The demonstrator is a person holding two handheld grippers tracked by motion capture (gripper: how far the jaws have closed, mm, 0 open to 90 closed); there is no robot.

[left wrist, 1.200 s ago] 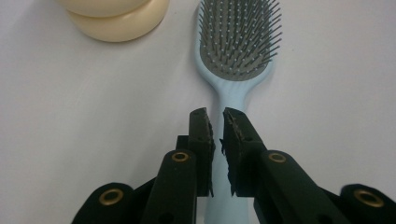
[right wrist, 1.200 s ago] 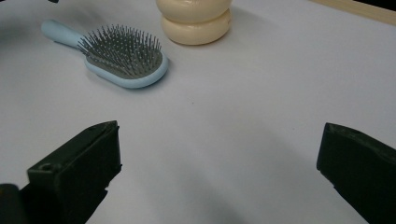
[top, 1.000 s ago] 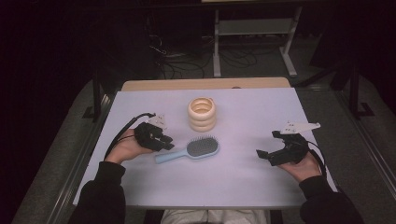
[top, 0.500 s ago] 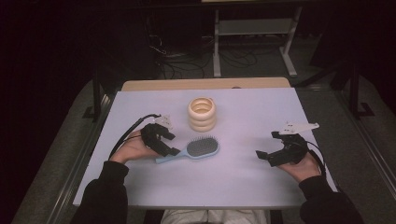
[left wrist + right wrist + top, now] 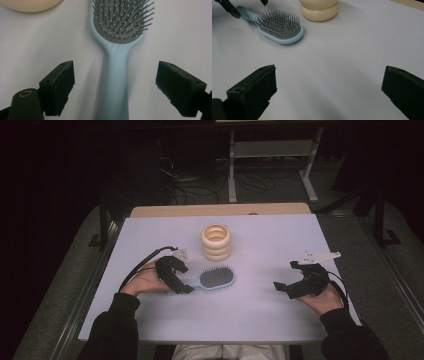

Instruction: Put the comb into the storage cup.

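The light-blue hairbrush [image 5: 212, 280] lies bristles-up on the desk [image 5: 260, 320], just in front of the cream ring stack [image 5: 216, 242]. Left tool [image 5: 115, 87]: jaws just opened, spread astride the brush handle without contact. Right tool [image 5: 329, 95]: spread, empty, well right of the brush.

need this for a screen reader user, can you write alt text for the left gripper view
A light blue hairbrush lies bristles-up on a white table, its handle running down between the two open black jaws of the left tool, which do not touch it. The edge of a cream ring stack shows at the top left.
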